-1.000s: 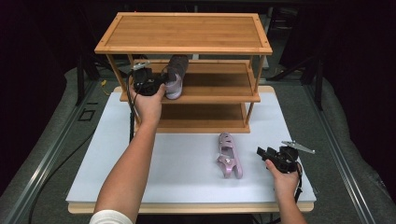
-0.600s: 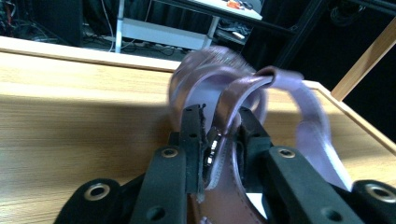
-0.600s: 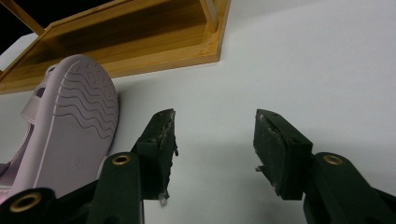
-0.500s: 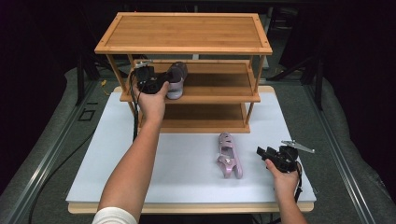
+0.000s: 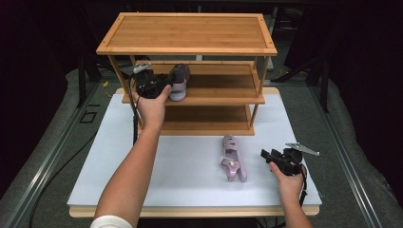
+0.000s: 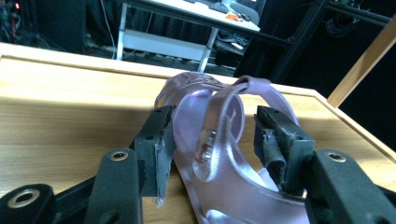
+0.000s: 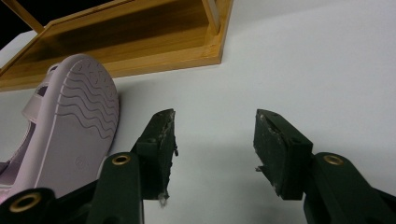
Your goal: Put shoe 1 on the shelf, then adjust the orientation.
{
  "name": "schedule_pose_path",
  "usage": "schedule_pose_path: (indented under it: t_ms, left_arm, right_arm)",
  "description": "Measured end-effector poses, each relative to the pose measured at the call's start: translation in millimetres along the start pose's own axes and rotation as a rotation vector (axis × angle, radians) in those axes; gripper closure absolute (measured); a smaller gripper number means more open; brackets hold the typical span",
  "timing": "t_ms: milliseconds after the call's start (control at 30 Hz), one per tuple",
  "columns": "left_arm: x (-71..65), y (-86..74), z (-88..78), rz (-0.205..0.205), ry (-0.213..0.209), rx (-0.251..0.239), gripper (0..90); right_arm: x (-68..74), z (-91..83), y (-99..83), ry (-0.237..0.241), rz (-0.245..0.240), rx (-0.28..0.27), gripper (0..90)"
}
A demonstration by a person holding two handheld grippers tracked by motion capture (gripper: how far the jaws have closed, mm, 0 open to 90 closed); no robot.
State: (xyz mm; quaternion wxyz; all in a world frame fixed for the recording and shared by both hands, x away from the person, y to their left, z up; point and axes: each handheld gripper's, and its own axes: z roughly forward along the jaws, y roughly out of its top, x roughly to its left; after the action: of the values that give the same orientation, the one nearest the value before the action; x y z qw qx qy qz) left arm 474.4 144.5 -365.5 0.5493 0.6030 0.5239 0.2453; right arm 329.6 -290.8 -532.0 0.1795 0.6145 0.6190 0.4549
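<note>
Left gripper [image 5: 164,85] at left end of middle shelf of three-tier bamboo shoe rack [image 5: 190,33], jaws just been opening, now spread with heel strap of pale pink plastic sandal [image 6: 219,140] loose between them, left pad apparently brushing, right pad clear; sandal sits on shelf [image 6: 70,126]. Best done by spreading fully and backing straight out toward front edge of white tabletop [image 5: 180,175] so no pad snags strap. Right gripper [image 5: 273,156] near right front corner, jaws spread and empty, just beside second pink sandal [image 5: 233,159] lying on its side on tabletop.
</note>
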Motion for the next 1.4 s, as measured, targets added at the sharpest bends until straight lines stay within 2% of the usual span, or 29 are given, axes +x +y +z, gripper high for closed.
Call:
schedule_pose_path:
  t_ms: [133,200,233,300,367,500,533,600,667,767,800,933,967,1033,1133,1233,1300,1400]
  left_arm:
    - [-1.9,-1.3,-7.6,0.039,0.007,-0.020,47.4]
    - [-0.7,-0.7,-9.9,0.027,-0.019,-0.038,45.6]
    - [-0.5,-0.1,-11.0,0.009,-0.034,-0.040,45.0]
    - [-0.4,1.3,-12.7,-0.008,-0.060,-0.021,44.5]
    - [-1.5,1.9,-18.0,0.000,-0.065,-0.013,44.3]
    - [1.3,0.0,-38.8,0.029,-0.073,-0.028,44.3]
    - [3.8,-1.6,-47.0,0.034,-0.072,-0.032,44.3]
    - [8.3,-5.6,-58.0,0.039,-0.072,-0.046,44.4]
    - [13.6,-10.6,-69.4,0.052,-0.073,-0.032,44.5]
    - [24.4,-24.1,-87.7,0.076,-0.075,-0.021,44.7]
    - [28.4,-30.0,-92.6,0.078,-0.075,-0.017,44.7]
    - [45.3,-57.1,-112.6,0.069,-0.095,0.007,45.8]
    - [48.7,-64.9,-117.1,0.067,-0.090,0.003,46.1]
    - [54.8,-78.0,-123.6,0.073,-0.089,0.030,46.0]
    - [63.1,-96.8,-135.3,0.118,-0.074,0.039,45.7]
    - [73.0,-112.2,-145.3,0.139,-0.047,0.042,45.7]
    - [78.9,-118.9,-149.4,0.139,-0.043,0.045,45.7]
    - [89.9,-132.2,-155.9,0.112,-0.031,0.033,45.8]
  right_arm:
    - [4.5,-2.5,1.0,-0.018,-0.040,0.000,48.1]
    - [8.3,-3.4,1.4,-0.044,-0.082,-0.001,48.1]
    - [9.7,-3.4,1.4,-0.038,-0.094,0.000,48.1]
    - [11.6,-3.1,1.4,-0.031,-0.099,0.002,48.1]
    - [13.1,-2.1,1.4,-0.027,-0.106,0.005,48.1]
    - [15.9,-3.7,1.8,-0.013,-0.121,-0.002,48.1]
    - [17.8,-4.7,2.0,-0.029,-0.134,-0.012,48.1]
    - [21.2,-7.3,2.4,-0.019,-0.154,-0.025,48.4]
    - [24.9,-8.7,3.1,-0.026,-0.173,-0.032,48.9]
    - [32.1,-9.6,4.3,0.008,-0.211,-0.031,51.5]
    - [34.9,-10.0,4.5,-0.015,-0.223,-0.032,52.1]
    - [45.8,-10.9,4.8,0.008,-0.265,-0.030,56.2]
    - [48.3,-11.2,5.0,0.011,-0.270,-0.036,56.8]
    - [52.8,-12.6,5.2,0.018,-0.280,-0.039,57.5]
    - [57.9,-13.8,5.4,0.030,-0.286,-0.038,57.4]
    - [61.7,-15.9,6.1,0.035,-0.289,-0.050,56.8]
    - [64.3,-16.1,6.2,0.030,-0.295,-0.060,56.8]
    - [67.5,-14.5,5.5,0.035,-0.295,-0.056,57.8]
